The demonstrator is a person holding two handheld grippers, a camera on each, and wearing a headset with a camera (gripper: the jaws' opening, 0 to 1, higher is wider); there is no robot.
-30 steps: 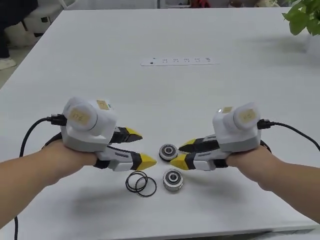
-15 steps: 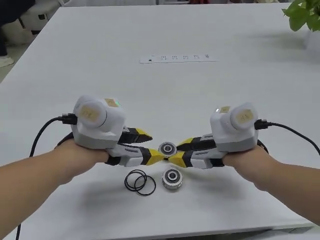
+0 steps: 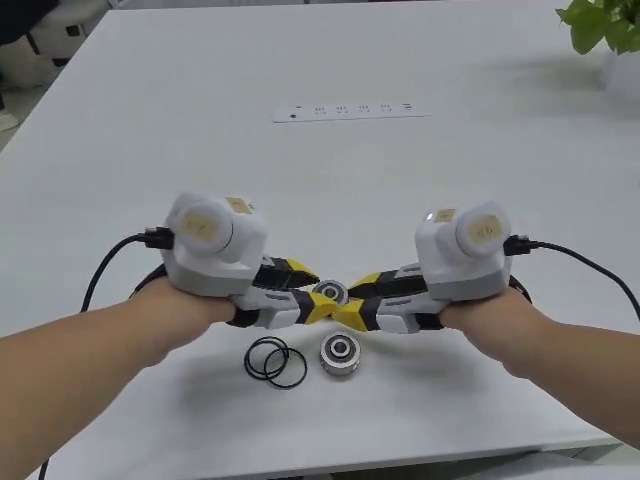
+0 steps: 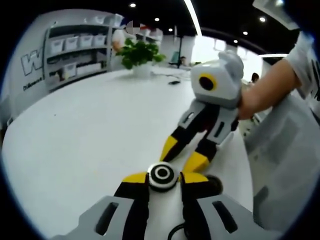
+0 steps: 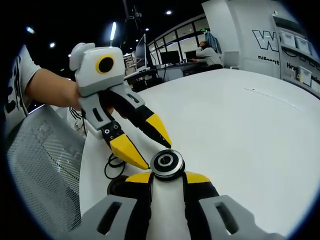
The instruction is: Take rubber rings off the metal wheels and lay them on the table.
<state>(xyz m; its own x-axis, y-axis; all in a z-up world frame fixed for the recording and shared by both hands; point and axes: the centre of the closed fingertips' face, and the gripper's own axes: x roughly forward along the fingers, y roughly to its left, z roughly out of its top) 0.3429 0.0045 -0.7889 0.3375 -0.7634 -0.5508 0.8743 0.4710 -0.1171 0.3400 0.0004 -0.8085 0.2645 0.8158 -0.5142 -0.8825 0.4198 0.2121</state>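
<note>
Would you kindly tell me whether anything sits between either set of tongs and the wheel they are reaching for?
Nothing visible does. The left tongs and right tongs flank the far wheel from opposite sides; the other wheel and the loose rings lie nearer the person, off that line.

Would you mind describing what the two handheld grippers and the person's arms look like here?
The left gripper and right gripper match: white and grey bodies, with black claws ending in yellow tips. A black cable trails from the back of each. The forearms are bare; a short white sleeve with dark print shows in the left gripper view.
</note>
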